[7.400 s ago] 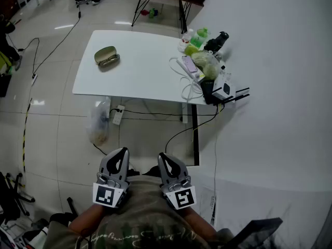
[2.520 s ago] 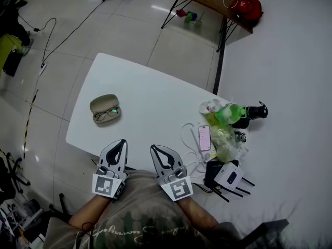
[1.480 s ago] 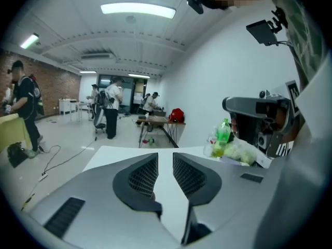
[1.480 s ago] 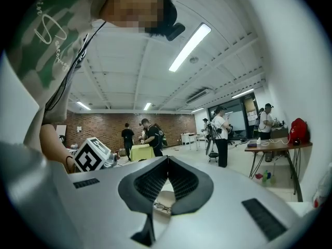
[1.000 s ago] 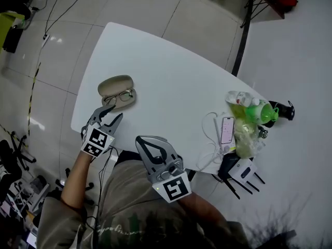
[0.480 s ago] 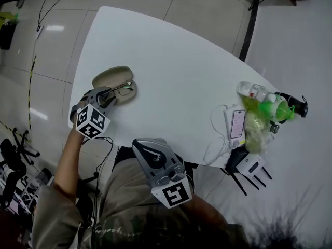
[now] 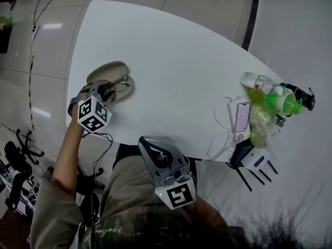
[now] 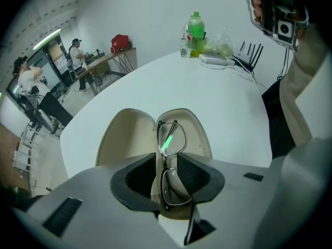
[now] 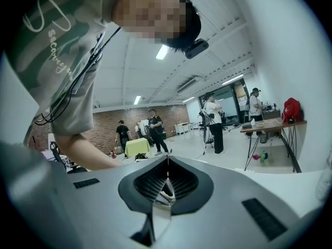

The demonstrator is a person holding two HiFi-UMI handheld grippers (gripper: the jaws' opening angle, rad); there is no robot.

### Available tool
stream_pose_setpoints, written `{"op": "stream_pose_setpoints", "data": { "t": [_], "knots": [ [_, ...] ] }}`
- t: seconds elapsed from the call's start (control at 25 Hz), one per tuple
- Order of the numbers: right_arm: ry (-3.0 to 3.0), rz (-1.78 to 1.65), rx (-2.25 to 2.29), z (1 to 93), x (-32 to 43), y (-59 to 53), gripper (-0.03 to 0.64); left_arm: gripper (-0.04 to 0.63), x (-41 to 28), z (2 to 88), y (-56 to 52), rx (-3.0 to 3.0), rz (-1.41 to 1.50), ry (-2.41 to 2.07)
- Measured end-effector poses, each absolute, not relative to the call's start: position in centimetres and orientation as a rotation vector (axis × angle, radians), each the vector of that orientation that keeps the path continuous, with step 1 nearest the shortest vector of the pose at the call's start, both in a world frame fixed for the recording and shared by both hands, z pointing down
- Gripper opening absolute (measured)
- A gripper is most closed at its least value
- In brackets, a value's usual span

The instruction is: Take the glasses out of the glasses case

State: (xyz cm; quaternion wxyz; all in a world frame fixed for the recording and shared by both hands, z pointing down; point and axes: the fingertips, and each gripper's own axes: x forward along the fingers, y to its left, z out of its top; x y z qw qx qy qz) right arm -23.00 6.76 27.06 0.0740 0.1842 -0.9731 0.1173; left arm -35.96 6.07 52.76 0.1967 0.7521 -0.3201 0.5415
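Item: glasses [image 8: 171, 139], thin metal frame, lying in the glasses case [image 8: 125, 139], which is open with its lid back; the case sits on the white worktop [image 7: 181, 61] near the edge closest to the person. Left claw [image 8: 168, 178]: lowered into the case, jaws drawn in narrow on either side of the near lens rim, apparently pinching it; glasses not yet lifted clear. Right claw [image 9: 167, 183]: jaws pressed together, nothing between them, held near the person's body and well apart from the case. Other contents, far end of worktop: phone [image 7: 242, 116], green bottle [image 7: 275, 103], white cables, all well apart from the case. Hazards, as judged: the case is held by nothing, so an upward pull may drag it along or tip it if a temple arm catches on the lining, and it could slide off the near edge. The grip falls on one lens only, so the frame may swing, twist or slip out. A hard squeeze could bend the thin rim or mark the lens.
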Motion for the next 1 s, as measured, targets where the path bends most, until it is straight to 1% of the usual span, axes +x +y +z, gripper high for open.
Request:
{"op": "stream_pose_setpoints", "data": {
  "t": [0.08, 0.16, 0.48, 1.0],
  "knots": [
    [-2.920, 0.363, 0.568, 27.2, -22.8, 6.6, 0.012, 0.137, -35.8, 52.9, 6.1, 2.102, 1.550, -0.877],
    [-2.922, 0.369, 0.579, 27.2, -22.7, 6.6, 0.012, 0.118, -35.6, 53.1, 6.2, 2.087, 1.543, -0.859],
    [-2.932, 0.379, 0.589, 27.3, -22.7, 7.0, 0.012, 0.104, -35.9, 53.3, 6.5, 1.990, 1.377, -0.835],
    [-2.966, 0.366, 0.547, 27.1, -23.8, 6.9, 0.011, 0.101, -35.0, 54.0, 6.9, 1.964, 1.432, -0.704]
  ]
}}
